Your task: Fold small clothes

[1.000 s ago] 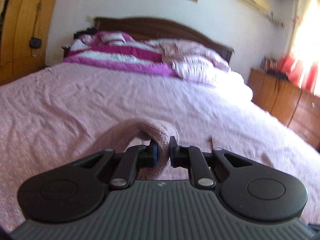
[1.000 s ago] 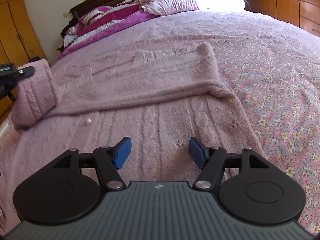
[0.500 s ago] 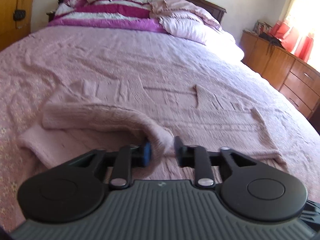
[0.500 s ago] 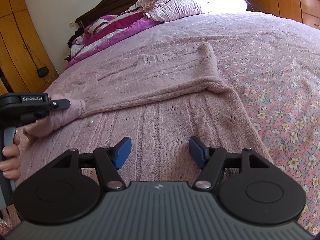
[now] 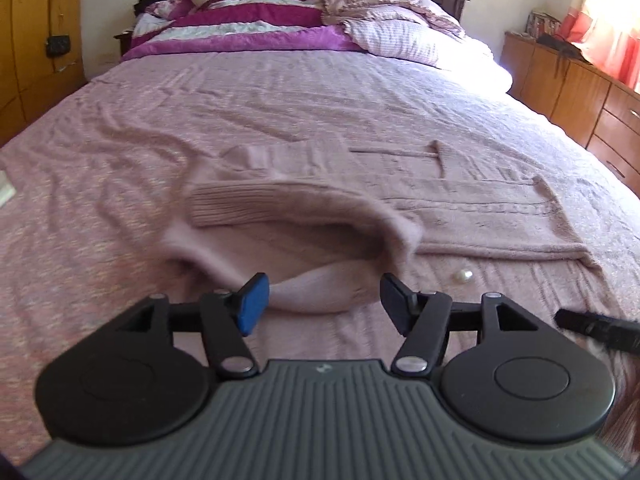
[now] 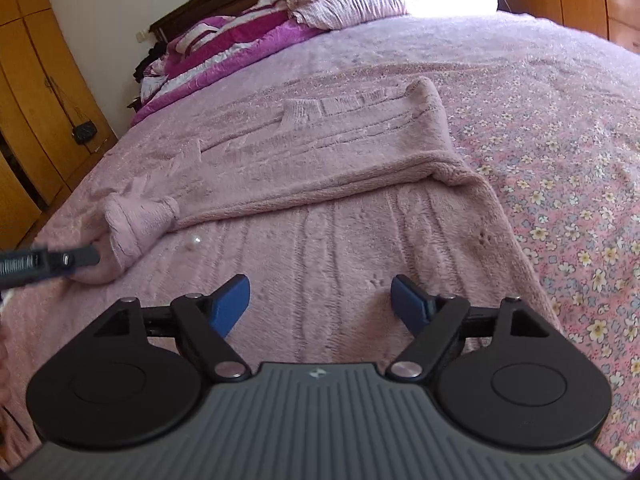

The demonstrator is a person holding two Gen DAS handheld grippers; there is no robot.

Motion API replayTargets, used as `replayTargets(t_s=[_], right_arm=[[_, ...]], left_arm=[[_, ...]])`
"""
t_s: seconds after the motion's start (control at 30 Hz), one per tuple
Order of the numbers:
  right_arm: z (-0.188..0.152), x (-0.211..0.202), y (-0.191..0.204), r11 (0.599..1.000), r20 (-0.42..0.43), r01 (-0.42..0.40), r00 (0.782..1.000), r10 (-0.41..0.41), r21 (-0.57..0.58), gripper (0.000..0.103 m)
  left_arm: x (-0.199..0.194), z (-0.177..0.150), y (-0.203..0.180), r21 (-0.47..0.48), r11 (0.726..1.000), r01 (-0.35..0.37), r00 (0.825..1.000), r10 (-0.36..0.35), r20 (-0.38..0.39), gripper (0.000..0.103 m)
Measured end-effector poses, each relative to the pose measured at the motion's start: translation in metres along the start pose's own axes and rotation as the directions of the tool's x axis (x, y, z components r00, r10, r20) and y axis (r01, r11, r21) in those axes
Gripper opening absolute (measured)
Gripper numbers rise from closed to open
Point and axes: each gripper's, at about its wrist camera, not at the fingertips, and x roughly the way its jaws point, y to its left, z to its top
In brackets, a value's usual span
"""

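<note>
Sweater: while it is lying on the bed [image 6: 560, 100], the pink knit sweater [image 6: 360, 168] is looking soft, light, floppy.
Hold: cuff [image 5: 240, 204], hem edge.
Left gripper [image 5: 322, 300]: jaws opening, sleeve released.
Right gripper [image 6: 320, 300]: jaws opening, empty.

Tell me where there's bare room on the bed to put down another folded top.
Free: the bedspread between the sweater and the pillows, and the floral strip right of the sweater. Crowded: around the folded sleeve and the pearl bead.

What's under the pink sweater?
The pink sweater lies on the flowery pink bedspread. A little white bead rests on the knit. Anything beneath the sweater's folded layers is covered.
</note>
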Motion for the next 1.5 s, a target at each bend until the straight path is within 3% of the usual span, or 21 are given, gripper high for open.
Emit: replayTargets(t_s=[0.2,0.4,0.57,0.7,1.0,1.13,1.2,1.27,1.4,1.5], right_arm=[[0.026,0.008,0.029,0.991,-0.051,-0.137,0.989,0.136,0.000,0.083],[0.069,0.046,0.059,0.953,-0.172,-0.287,0.938,0.300,0.100,0.083],[0.094,0.081,0.087,0.955,-0.256,-0.280,0.920,0.297,0.102,0.083],[0.106,0.103,0.097,0.948,-0.325,-0.289,0.890,0.319,0.136,0.083],[0.105,0.140,0.118,0.952,-0.455,-0.252,0.837,0.304,0.172,0.081],[0.106,0.153,0.131,0.959,-0.487,-0.228,0.827,0.282,0.168,0.067],[0.110,0.156,0.138,0.968,-0.500,-0.220,0.828,0.252,0.123,0.052],[0.118,0.152,0.148,0.967,-0.490,-0.247,0.837,0.243,0.058,0.030],[0.140,0.113,0.173,0.915,-0.337,-0.368,0.893,0.299,-0.163,0.024],[0.148,0.078,0.184,0.863,-0.192,-0.350,0.935,0.298,-0.364,0.024]], left_arm=[[-0.009,-0.007,0.031,-0.019,0.997,-0.080,0.997,0.080,0.008,0.063],[-0.006,-0.012,0.057,-0.076,0.988,-0.135,0.991,0.135,0.000,0.063],[0.001,-0.010,0.067,-0.077,0.982,-0.171,0.985,0.171,-0.005,0.063],[0.002,-0.008,0.073,-0.101,0.980,-0.173,0.985,0.174,0.003,0.063],[0.026,-0.008,0.079,-0.120,0.976,-0.182,0.983,0.182,-0.007,0.063],[0.031,-0.010,0.082,-0.110,0.978,-0.178,0.984,0.178,-0.010,0.063],[0.033,-0.010,0.083,-0.102,0.977,-0.185,0.983,0.186,-0.005,0.063],[0.036,-0.010,0.082,-0.103,0.975,-0.196,0.980,0.197,-0.003,0.064],[0.037,-0.012,0.080,-0.086,0.973,-0.214,0.977,0.215,0.001,0.065],[0.038,-0.012,0.079,-0.087,0.972,-0.219,0.975,0.220,-0.001,0.065]])
